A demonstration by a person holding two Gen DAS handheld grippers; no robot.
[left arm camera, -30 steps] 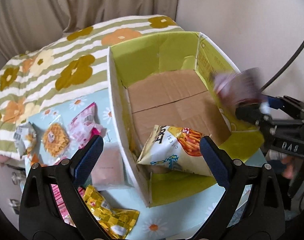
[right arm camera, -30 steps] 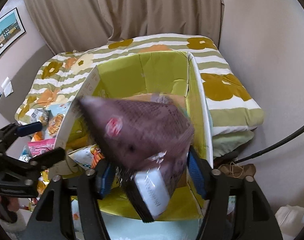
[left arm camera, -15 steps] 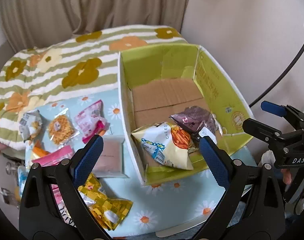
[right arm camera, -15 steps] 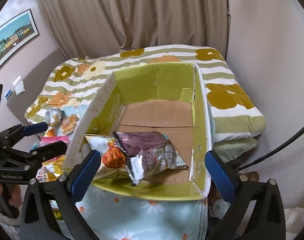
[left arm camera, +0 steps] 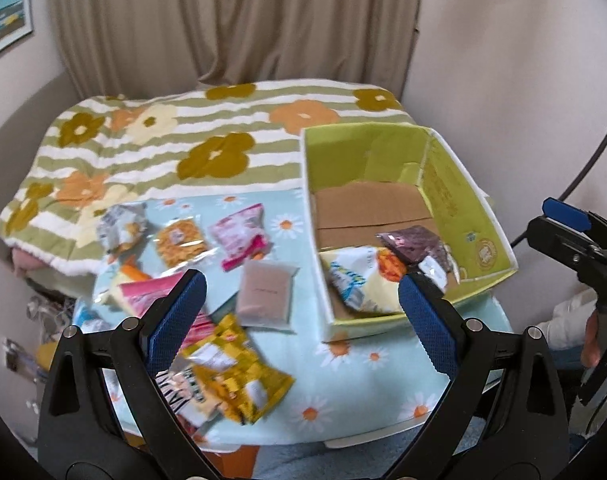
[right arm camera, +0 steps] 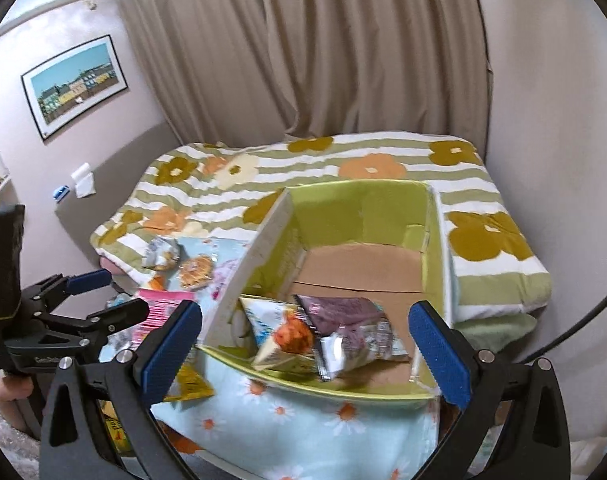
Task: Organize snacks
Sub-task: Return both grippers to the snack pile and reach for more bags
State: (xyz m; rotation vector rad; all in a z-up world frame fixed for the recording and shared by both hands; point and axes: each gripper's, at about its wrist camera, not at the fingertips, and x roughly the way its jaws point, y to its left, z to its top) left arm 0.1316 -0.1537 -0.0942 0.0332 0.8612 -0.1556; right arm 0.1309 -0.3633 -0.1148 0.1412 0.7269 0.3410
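Between placements: both my left tool (left arm camera: 299, 302) and right tool (right arm camera: 305, 338) gaped wide, empty. Two snack bags (right arm camera: 323, 332) lay in the green box (left arm camera: 483, 216), near end. Next, I judged, a loose packet (left arm camera: 267, 294) left of it needed grasping.

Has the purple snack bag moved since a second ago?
Yes. The purple snack bag left the right gripper, which is now open, and dropped into the green box, lying on the cheese snack bag near its front wall.
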